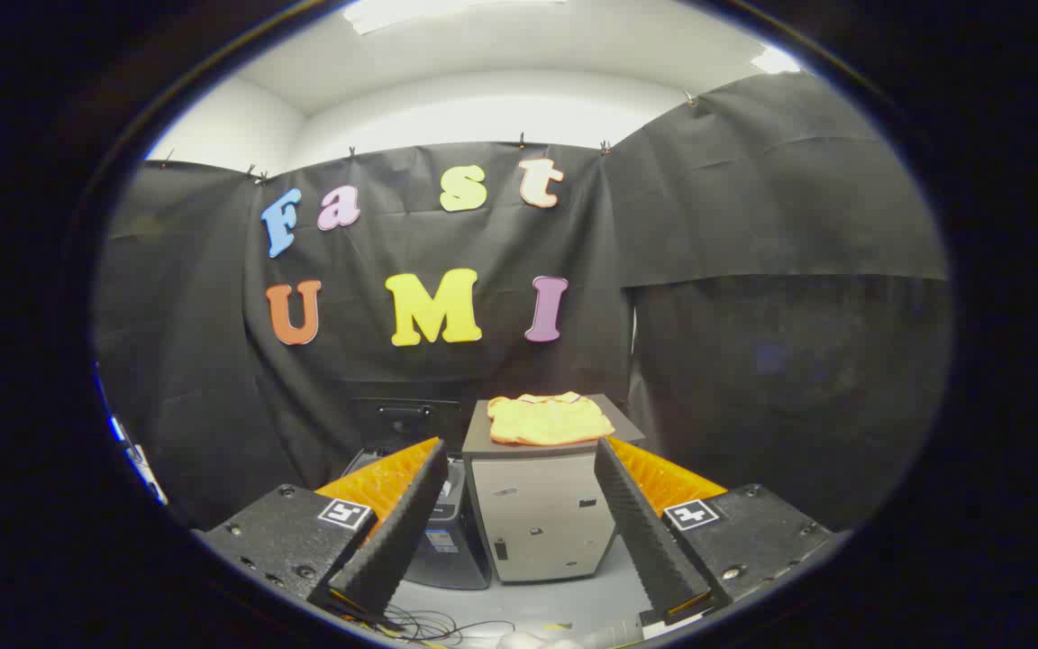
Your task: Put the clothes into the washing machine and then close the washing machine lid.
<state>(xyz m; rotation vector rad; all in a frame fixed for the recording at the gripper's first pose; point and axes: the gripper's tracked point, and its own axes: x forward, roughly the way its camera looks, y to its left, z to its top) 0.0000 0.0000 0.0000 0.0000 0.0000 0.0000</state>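
A folded yellow garment point(546, 420) lies on top of a pale box-shaped stand point(539, 514), beyond my fingers and between their lines. Left of the stand sits a dark washing machine point(433, 505) with its lid point(406, 419) raised against the wall behind it; my left finger covers part of it. My gripper point(519, 469) is open, with nothing between the fingers, well short of the garment.
Black cloth walls close the booth at the back and on both sides. Loose cables point(429, 624) lie on the light floor point(573, 599) just below my fingers, in front of the machine and the stand.
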